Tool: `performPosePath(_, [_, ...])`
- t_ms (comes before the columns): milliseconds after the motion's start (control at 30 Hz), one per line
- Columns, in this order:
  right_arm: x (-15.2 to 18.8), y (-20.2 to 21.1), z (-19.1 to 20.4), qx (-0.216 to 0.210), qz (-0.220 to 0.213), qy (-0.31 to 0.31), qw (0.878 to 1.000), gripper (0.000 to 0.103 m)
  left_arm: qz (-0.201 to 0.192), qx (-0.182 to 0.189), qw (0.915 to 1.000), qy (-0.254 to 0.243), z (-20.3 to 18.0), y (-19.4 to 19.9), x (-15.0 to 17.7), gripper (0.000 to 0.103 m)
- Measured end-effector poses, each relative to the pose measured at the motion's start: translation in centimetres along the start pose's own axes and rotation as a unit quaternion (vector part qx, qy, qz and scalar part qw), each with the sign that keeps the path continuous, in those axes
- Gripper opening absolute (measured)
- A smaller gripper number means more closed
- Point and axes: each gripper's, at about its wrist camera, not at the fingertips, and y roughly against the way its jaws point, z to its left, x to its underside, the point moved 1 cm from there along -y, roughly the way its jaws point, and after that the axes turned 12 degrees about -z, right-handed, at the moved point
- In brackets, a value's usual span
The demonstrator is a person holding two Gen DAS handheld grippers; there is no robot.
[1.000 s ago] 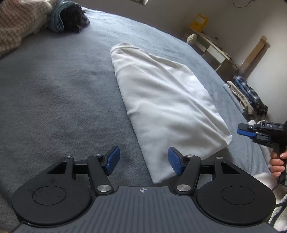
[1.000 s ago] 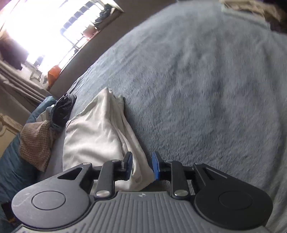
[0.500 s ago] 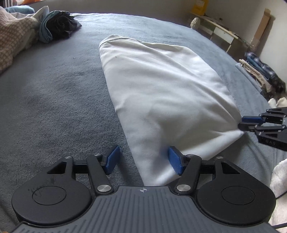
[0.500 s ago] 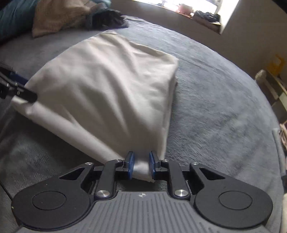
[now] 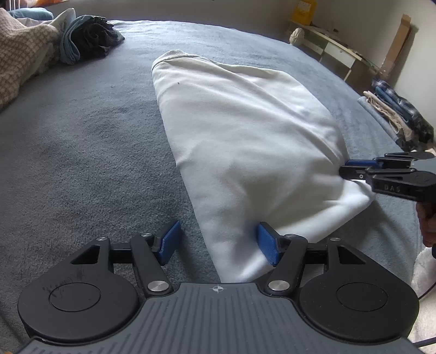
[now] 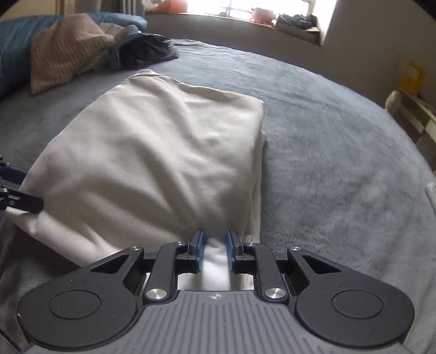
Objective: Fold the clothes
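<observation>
Two near corners of the white garment (image 5: 245, 130) in play. Pinches a bunched fold at the near right corner with the right gripper (image 6: 215, 245): jaws narrow, just been closing, cloth pressed between the pads. Straddles the near left corner with the left gripper (image 5: 218, 242): jaws wide, one pad against cloth, the other over bare grey bedcover (image 5: 81, 149), nothing gripped yet. Lies lengthwise on the bedcover as a long folded panel, far end toward the pile of loose clothes (image 5: 90, 38). Probably takes both near corners so as to carry that edge over to the far end in one even fold; calls for closing the left jaws first, or risks a skewed pull. Shows from the left wrist only: right gripper side-on at the cloth's edge, hand (image 5: 427, 223) beneath it, folded stack (image 5: 395, 114) near the bed's edge. Shows from the right wrist only: layered right edge of the garment, bright window sill (image 6: 245, 19).
</observation>
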Motion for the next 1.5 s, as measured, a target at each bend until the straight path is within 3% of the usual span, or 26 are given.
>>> performPosePath(67, [-0.3,0.8,-1.1,0.006,-0.006,-0.039,0.999,0.018,0.000,0.002,1.0000,0.000,0.1,-0.1,0.0,0.063])
performPosePath(133, [-0.9,1.6,-1.3,0.042,-0.017,-0.018,0.999,0.019,0.000,0.003,1.0000,0.001,0.2,-0.1,0.0,0.063])
performPosePath(300, [-2.4,3.0,-0.8,0.002,-0.054,-0.028,0.998,0.019,-0.005,0.003,1.0000,0.001,0.1,0.0,0.2,0.063])
performPosePath(433, [-2.1,0.6,-0.6,-0.011,-0.043,-0.047,0.998,0.018,-0.007,0.003,1.0000,0.001,0.0,0.1,0.2,0.063])
performPosePath(500, [-1.2,-0.6,-1.9,0.016,-0.025,-0.072,0.997,0.016,-0.009,0.004,0.9999,0.002,0.1,0.0,0.2,0.063])
performPosePath(667, [-0.7,0.7,-5.9,0.061,-0.047,-0.170,0.982,0.016,-0.011,0.008,0.9999,0.003,0.2,0.0,0.3,0.063])
performPosePath(733, [-1.1,1.7,-6.2,0.038,-0.073,-0.185,0.979,0.016,-0.011,0.008,0.9999,0.003,0.2,0.0,0.3,0.063])
performPosePath(833, [-1.9,2.3,-4.9,-0.025,-0.101,-0.175,0.979,0.016,-0.012,0.008,0.9999,0.004,0.2,0.0,0.3,0.063])
performPosePath(933, [-2.0,1.3,-3.1,-0.070,-0.087,-0.163,0.980,0.017,-0.012,0.006,0.9999,0.004,0.1,0.0,0.4,0.063])
performPosePath(1033, [-0.8,-0.8,-2.1,-0.033,-0.038,-0.131,0.990,0.017,-0.013,0.006,0.9999,0.004,0.1,0.0,0.4,0.063])
performPosePath(1300, [-0.2,-0.8,-1.4,-0.023,-0.039,-0.117,0.992,0.017,-0.014,0.006,0.9996,0.022,0.7,0.8,0.0,0.063])
performPosePath(1500, [-0.2,-1.0,-1.6,-0.023,-0.038,-0.124,0.991,0.017,-0.043,-0.010,0.9984,0.035,1.7,3.3,-0.9,0.063])
